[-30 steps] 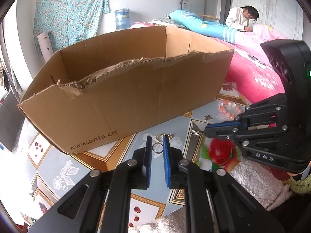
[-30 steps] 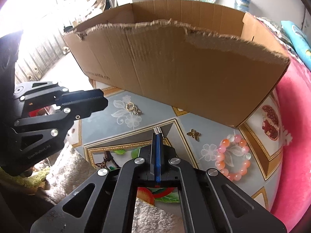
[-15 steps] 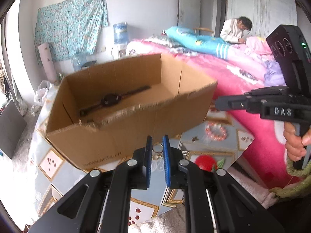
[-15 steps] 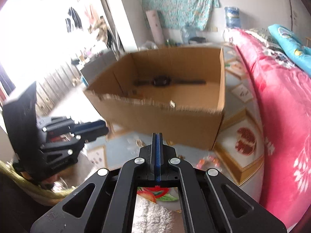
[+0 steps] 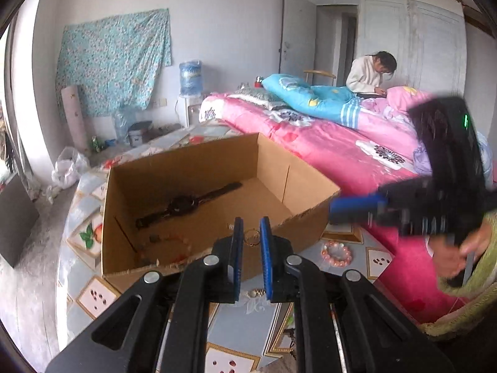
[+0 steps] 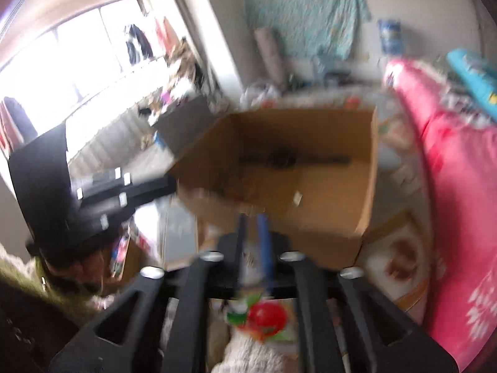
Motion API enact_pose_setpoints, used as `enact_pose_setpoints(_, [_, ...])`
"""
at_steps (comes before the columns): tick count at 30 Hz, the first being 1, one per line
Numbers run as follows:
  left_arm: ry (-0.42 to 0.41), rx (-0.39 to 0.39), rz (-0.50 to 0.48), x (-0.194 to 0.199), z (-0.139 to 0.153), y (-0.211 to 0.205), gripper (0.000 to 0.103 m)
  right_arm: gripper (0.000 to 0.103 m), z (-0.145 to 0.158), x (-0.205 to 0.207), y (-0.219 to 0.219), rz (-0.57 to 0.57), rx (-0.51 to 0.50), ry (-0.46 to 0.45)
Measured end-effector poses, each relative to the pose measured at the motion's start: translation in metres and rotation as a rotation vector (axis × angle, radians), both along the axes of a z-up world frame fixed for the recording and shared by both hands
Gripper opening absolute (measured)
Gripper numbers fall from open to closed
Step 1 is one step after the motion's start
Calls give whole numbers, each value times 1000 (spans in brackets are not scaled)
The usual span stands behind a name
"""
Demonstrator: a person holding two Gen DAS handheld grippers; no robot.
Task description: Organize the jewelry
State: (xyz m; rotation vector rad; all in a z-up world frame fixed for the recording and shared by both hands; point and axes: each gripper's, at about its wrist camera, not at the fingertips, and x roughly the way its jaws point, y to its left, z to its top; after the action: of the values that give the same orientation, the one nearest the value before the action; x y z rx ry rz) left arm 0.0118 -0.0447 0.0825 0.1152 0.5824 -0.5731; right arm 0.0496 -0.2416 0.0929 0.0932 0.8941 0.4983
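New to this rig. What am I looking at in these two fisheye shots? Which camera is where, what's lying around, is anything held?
There is no robot arm here. A person carries a two-finger gripper in each hand, and each one has a fisheye camera looking forward along its fingers.

The sharp picture comes from the left gripper, which is shut on a small gold ring. The blurred picture comes from the right gripper. Its jaws are opening, and I can make out nothing between them.

Ahead of both sits an open cardboard box with a black watch inside. A pink bead bracelet lies on the patterned mat beside the box.
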Motion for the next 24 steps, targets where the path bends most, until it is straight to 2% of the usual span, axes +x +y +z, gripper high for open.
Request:
enact_pose_setpoints(4, [38,11,24,0,-12,2,10,35,-48,2,21,24,-27,102])
enact_pose_setpoints(6, [59,10,43,-1,-19,5,10,35,-63,6,35,44,-61,99])
enact_pose_setpoints(8, [77,11,62,-1,-25,9,10,34,-77,12,53,78,-137,69])
enact_pose_setpoints(11, [101,15,83,-2,-36,14,10,26,-87,18,70,124,-195,44])
enact_pose_setpoints(13, [118,18,91,-1,-42,17,10,12,-95,25,78,153,-235,38])
enact_pose_setpoints(15, [133,19,96,0,-48,20,10,5,-101,29,86,189,-266,38])
enact_pose_setpoints(18, [143,19,100,1,-54,24,10,2,-101,29,94,226,-313,10])
enact_pose_setpoints(24, [136,7,101,2,-54,29,10,0,-93,34,87,179,-230,54])
